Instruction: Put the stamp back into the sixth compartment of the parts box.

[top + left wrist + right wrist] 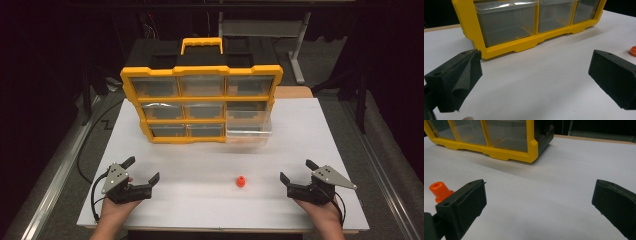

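Note:
A small orange peg-shaped part [240,181] stands on the white table [200,200], between my two grippers and nearer the right one. My left gripper [143,169] rests at the front left, open and empty. At the front right my right gripper [296,170] is likewise open with nothing in it. In the left gripper view the gripper [536,58] faces the yellow drawer organizer [524,43], and the orange part [633,51] peeks in at the right edge. In the right gripper view the orange part [439,190] stands just behind the left jaw of the gripper [540,187].
The yellow organizer [202,70] with clear drawers and a top handle stands upright at the table's middle back. Its lower right drawer [248,131] is pulled out over the table. The organizer's corner [531,147] lies ahead in the right gripper view. Dark floor surrounds the table.

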The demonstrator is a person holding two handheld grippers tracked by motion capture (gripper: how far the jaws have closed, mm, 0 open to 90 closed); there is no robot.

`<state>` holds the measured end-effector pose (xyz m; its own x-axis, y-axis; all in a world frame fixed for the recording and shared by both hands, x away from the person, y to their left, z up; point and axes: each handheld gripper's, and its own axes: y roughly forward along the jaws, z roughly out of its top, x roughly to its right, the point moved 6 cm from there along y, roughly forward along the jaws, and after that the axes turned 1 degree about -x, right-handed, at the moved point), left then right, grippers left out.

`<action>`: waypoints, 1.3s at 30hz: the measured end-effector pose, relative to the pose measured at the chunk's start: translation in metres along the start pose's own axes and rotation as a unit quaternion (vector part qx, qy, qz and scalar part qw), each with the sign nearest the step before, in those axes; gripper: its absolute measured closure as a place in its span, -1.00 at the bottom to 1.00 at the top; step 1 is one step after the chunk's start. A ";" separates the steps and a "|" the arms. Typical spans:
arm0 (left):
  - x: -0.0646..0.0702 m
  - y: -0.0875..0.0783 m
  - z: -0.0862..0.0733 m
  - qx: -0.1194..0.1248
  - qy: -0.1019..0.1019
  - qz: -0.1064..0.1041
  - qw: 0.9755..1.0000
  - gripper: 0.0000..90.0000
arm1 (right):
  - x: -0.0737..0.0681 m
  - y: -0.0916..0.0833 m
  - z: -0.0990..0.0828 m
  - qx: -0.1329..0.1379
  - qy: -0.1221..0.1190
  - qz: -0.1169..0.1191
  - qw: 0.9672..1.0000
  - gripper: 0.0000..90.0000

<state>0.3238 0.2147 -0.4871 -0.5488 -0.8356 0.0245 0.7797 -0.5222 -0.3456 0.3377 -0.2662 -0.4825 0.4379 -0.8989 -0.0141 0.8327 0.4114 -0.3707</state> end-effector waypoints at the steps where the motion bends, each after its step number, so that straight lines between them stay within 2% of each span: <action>1: 0.001 0.001 0.000 0.000 0.001 0.000 1.000 -0.99 | 0.001 -0.001 0.001 0.002 -0.002 -0.006 1.000 -1.00; 11: 0.002 0.002 -0.001 -0.005 0.007 0.000 1.000 -0.99 | -0.001 0.000 0.003 0.005 -0.008 -0.001 1.000 -1.00; 30: 0.002 0.001 -0.001 -0.001 0.008 -0.001 1.000 -0.99 | -0.011 0.005 0.005 0.002 -0.025 0.012 1.000 -1.00; 32: 0.002 0.002 -0.001 -0.004 0.005 -0.005 1.000 -0.99 | -0.014 0.009 0.004 -0.007 -0.026 0.017 1.000 -1.00; 35: 0.003 0.002 -0.001 -0.007 0.011 -0.003 1.000 -0.99 | -0.017 0.012 0.004 -0.017 -0.032 0.021 0.999 -1.00; 39: 0.004 0.003 -0.001 -0.006 0.014 -0.005 1.000 -0.99 | -0.026 0.019 0.002 -0.039 -0.051 0.028 0.998 -1.00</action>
<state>0.3234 0.2099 -0.4889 -0.5643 -0.8256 0.0015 0.7708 -0.5275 -0.3573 0.3426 -0.2346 -0.4868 0.5183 -0.8534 0.0558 0.7789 0.4441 -0.4428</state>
